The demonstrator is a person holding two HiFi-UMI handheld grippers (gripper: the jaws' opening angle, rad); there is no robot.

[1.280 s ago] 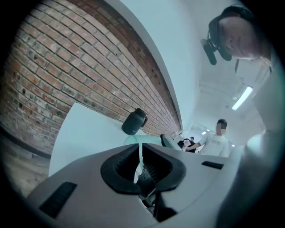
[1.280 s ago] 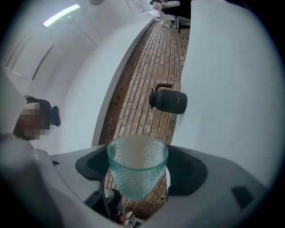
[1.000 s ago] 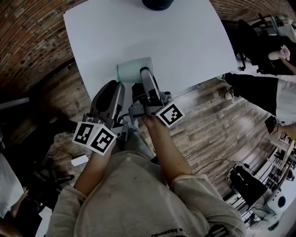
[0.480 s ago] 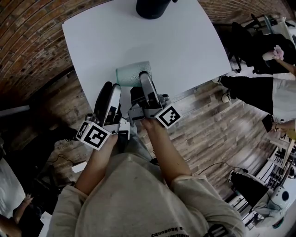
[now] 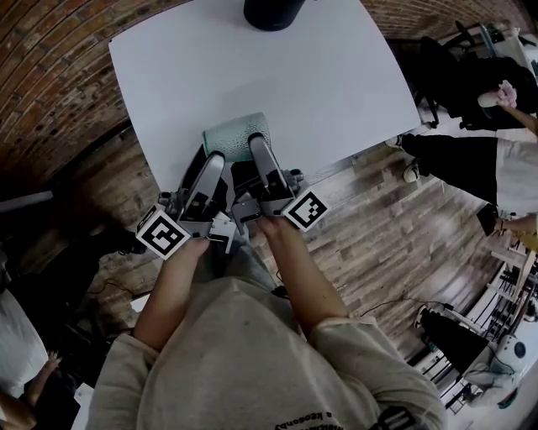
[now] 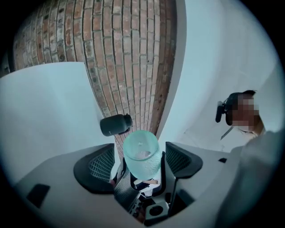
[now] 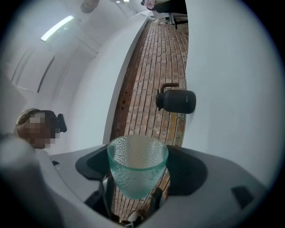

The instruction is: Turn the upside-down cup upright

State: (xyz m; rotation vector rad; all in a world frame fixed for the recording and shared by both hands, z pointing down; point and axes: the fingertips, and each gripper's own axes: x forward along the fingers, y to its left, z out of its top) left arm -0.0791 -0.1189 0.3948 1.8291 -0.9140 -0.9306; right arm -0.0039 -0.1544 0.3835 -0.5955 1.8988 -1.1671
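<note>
A teal dimpled glass cup (image 5: pixel 238 134) hangs tilted over the near edge of the white table (image 5: pixel 328 84). In the right gripper view the cup (image 7: pixel 137 171) has its mouth turned away from me. My right gripper (image 5: pixel 250 154) is shut on it, a pad against each side. The left gripper (image 5: pixel 206 159) sits just left of the right one. Its jaws have just been opening. In the left gripper view they stand wide apart, with the cup (image 6: pixel 141 153) between them and gaps on both sides. The right gripper's fingers (image 6: pixel 127 189) reach up under the cup there.
A black jug (image 5: pixel 273 10) stands at the table's far edge. It shows again in the left gripper view (image 6: pixel 116 125) and the right gripper view (image 7: pixel 176 101). A seated person's legs (image 5: pixel 471 168) are off the table's right corner. Wooden floor lies below the near edge.
The left gripper has rolled, so a different face of its marker cube faces up, and its jaws have spread off the cup. The cup stays in the right gripper, almost in place.
</note>
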